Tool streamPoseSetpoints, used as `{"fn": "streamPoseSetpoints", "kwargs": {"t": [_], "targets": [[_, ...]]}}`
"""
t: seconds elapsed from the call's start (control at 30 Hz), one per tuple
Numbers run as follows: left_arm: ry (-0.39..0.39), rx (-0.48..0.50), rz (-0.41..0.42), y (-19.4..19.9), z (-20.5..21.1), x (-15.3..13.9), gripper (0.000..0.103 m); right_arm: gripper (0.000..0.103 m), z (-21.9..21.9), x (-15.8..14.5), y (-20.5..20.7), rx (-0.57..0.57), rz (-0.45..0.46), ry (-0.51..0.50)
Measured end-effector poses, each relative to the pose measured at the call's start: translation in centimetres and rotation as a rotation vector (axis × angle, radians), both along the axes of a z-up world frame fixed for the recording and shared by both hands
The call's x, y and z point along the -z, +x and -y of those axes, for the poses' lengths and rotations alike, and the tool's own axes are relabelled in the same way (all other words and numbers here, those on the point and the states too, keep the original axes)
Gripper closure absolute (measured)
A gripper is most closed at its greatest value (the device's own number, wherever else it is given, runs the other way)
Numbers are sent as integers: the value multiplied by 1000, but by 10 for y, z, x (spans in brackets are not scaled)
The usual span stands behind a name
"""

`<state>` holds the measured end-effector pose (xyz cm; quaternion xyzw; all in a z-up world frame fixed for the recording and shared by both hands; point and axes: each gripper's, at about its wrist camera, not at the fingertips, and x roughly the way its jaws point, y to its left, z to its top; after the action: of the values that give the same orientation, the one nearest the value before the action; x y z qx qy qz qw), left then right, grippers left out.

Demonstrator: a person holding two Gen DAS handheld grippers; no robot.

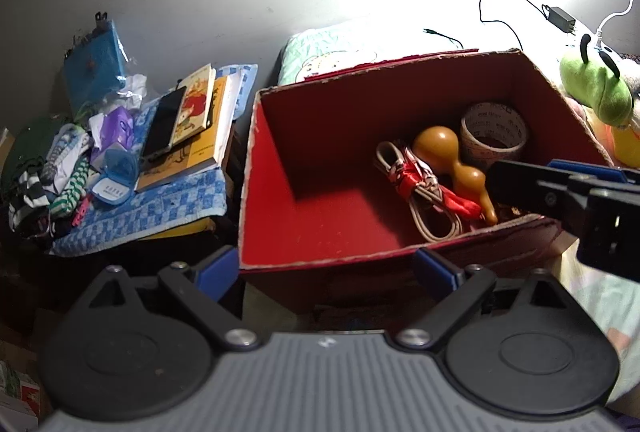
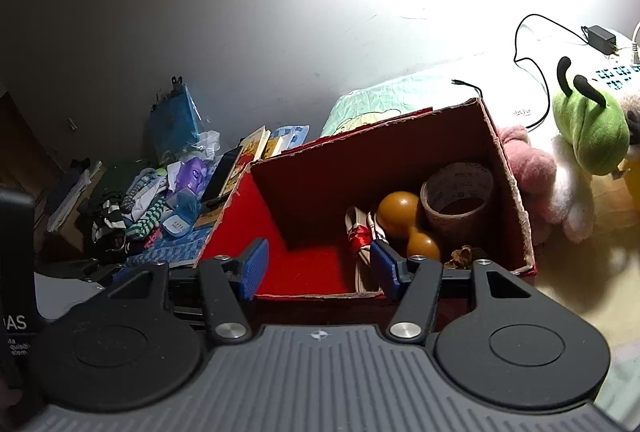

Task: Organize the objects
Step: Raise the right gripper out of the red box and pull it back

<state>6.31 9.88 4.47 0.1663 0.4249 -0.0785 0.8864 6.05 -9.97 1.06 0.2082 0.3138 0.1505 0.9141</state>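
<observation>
Far left: a heap of striped socks and crumpled cloth on a blue checkered towel. Just right of them lie a small blue case with its lid up and a purple packet. Behind these, a blue pouch leans against the wall. A dark phone lies on a stack of yellow books, which sits on the same towel.

Centre: your left tool is spread wide and empty, its blue pads at the near wall of the red cardboard box. The box stands open, just right of the towel pile. Its left half is bare red floor. In its right half lie a coiled cord tied with red ribbon, a brown gourd touching the cord, and a roll of tape in the far right corner, close beside the gourd.

Right: your right tool is also parted and holds nothing; it hovers over the box's near edge, close to the cord. Beyond the box's right wall, a green plush toy and a pink plush rest on the bed. A black adapter with its thin cable lies behind them.
</observation>
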Motion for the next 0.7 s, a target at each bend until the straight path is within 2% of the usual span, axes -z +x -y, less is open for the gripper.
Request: {"fn": "streamPoseSetpoints", "kwargs": {"t": [0.3,0.7], "targets": [[2,-16,-48,-3,-17,15,8,43,-12,16,-6,-28,-65,44],[-4,-19,-135,-3,-30,41,8,43,-28,35,-8,-61,-154,35]]}}
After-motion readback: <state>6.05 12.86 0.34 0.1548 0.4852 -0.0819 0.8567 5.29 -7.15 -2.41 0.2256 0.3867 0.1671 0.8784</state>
